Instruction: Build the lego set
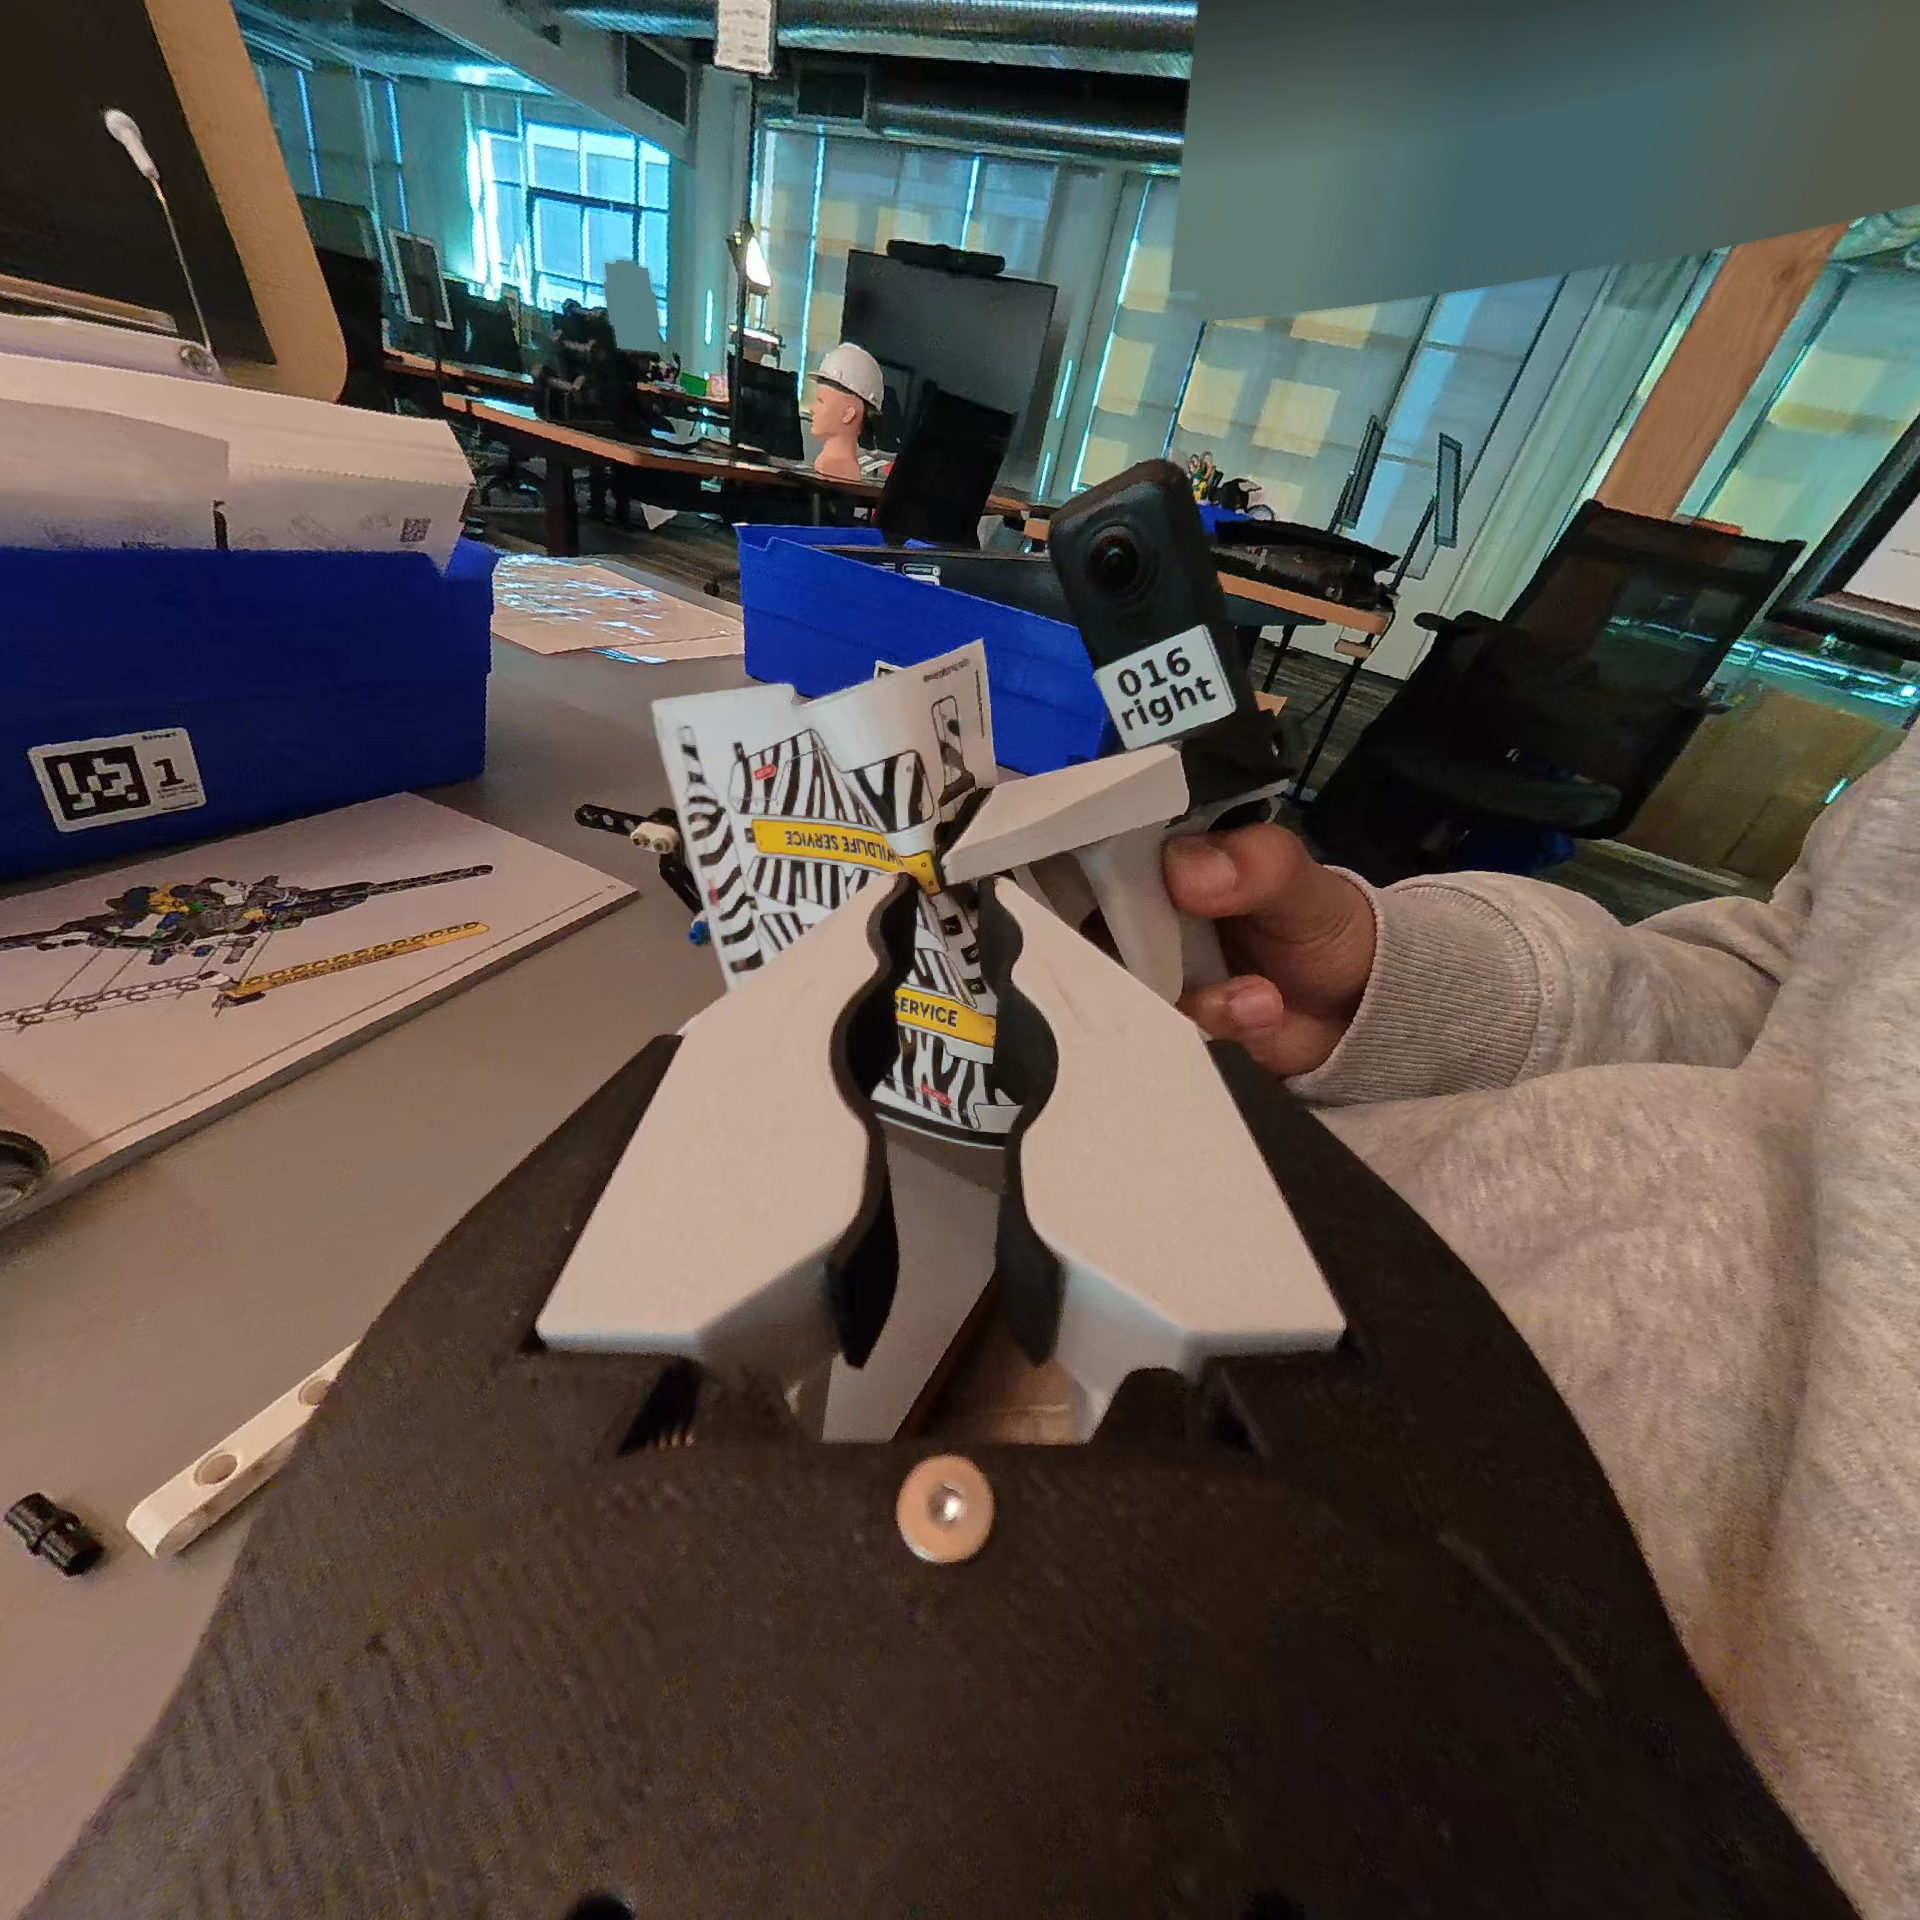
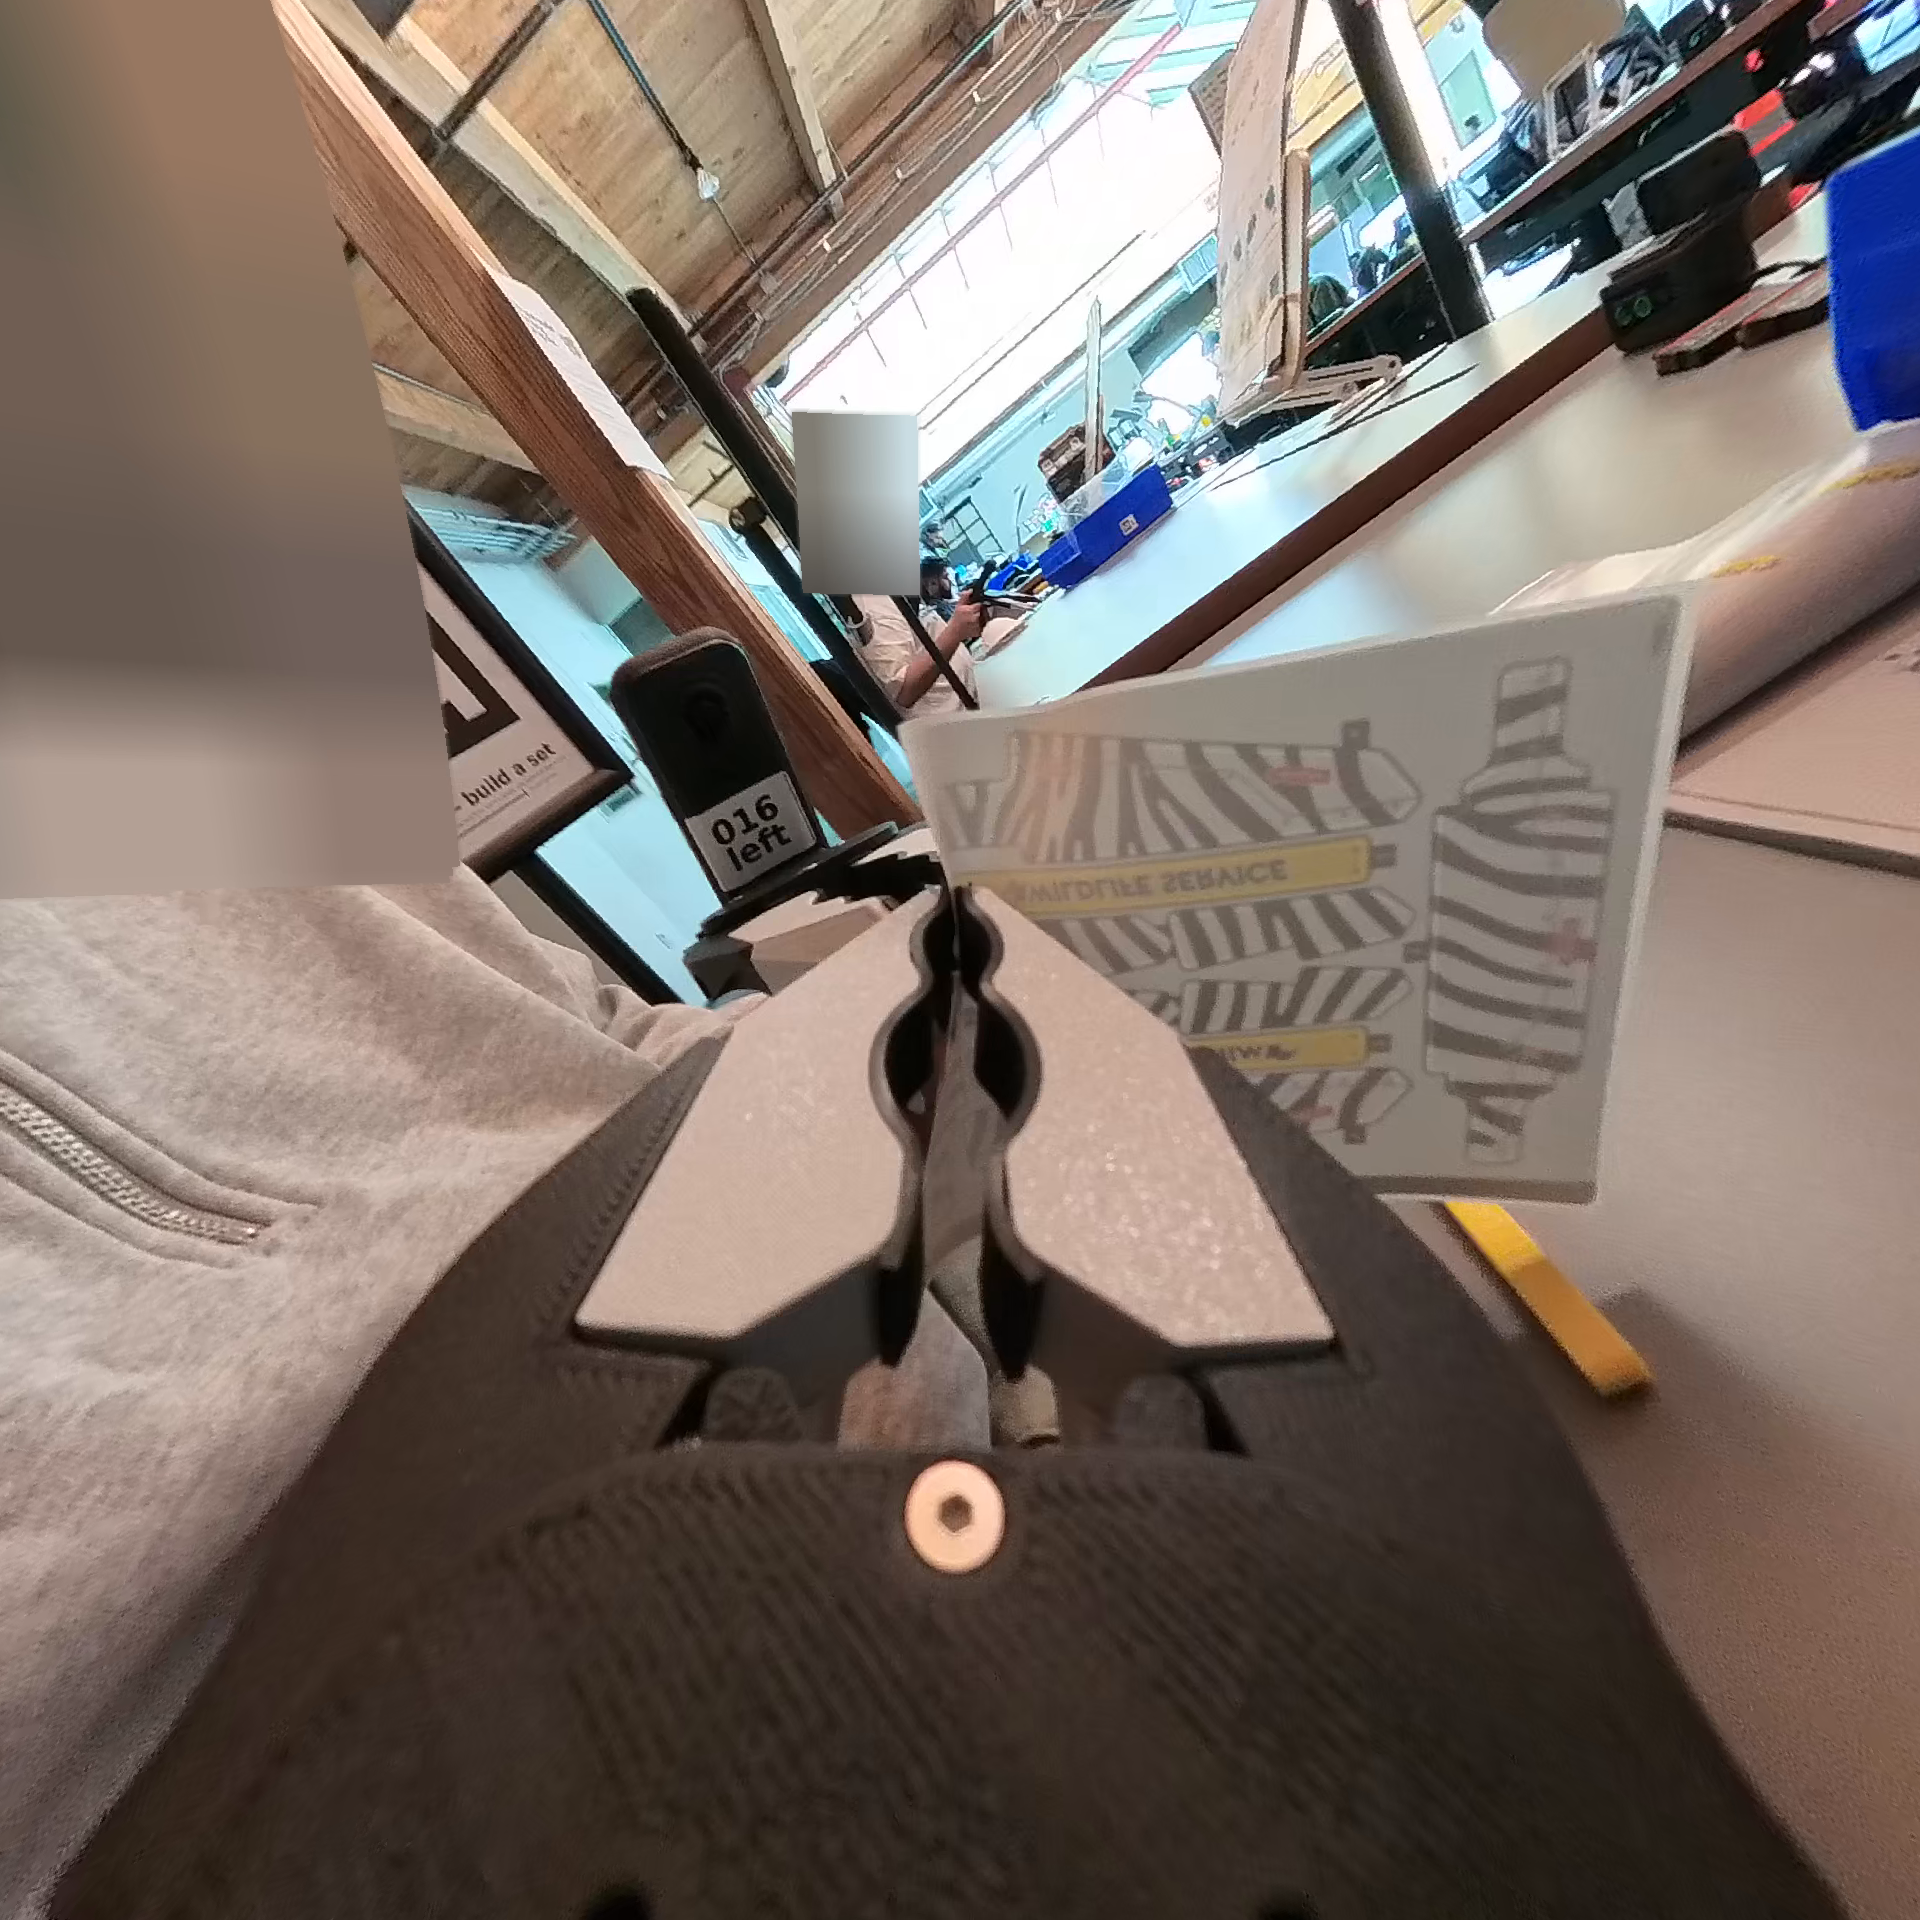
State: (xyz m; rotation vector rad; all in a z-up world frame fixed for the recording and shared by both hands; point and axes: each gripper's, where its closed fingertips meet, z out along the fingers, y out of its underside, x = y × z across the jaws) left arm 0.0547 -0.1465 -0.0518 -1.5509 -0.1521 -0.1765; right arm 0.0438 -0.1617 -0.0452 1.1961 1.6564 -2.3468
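Observation:
A sticker sheet (image 1: 800,810) with zebra stripes and yellow strips is held up in the air above the grey table. My left gripper (image 1: 914,883) is shut on the sheet's lower right part; the sheet shows through the gaps between its fingers. My right gripper (image 1: 951,862) comes in from the right, held by a hand, and its tips pinch the sheet right beside the left gripper's tips. In the right wrist view the right gripper (image 2: 954,899) is shut on the left edge of the sheet (image 2: 1351,935), which fans out to the right. The sheet's top curls over.
An open instruction booklet (image 1: 260,935) lies at the left. Two blue bins (image 1: 239,686) (image 1: 914,644) stand behind. A white beam (image 1: 229,1455), a black pin (image 1: 52,1532) and a small black assembly (image 1: 644,831) lie on the table. A yellow beam (image 2: 1548,1299) lies under the sheet.

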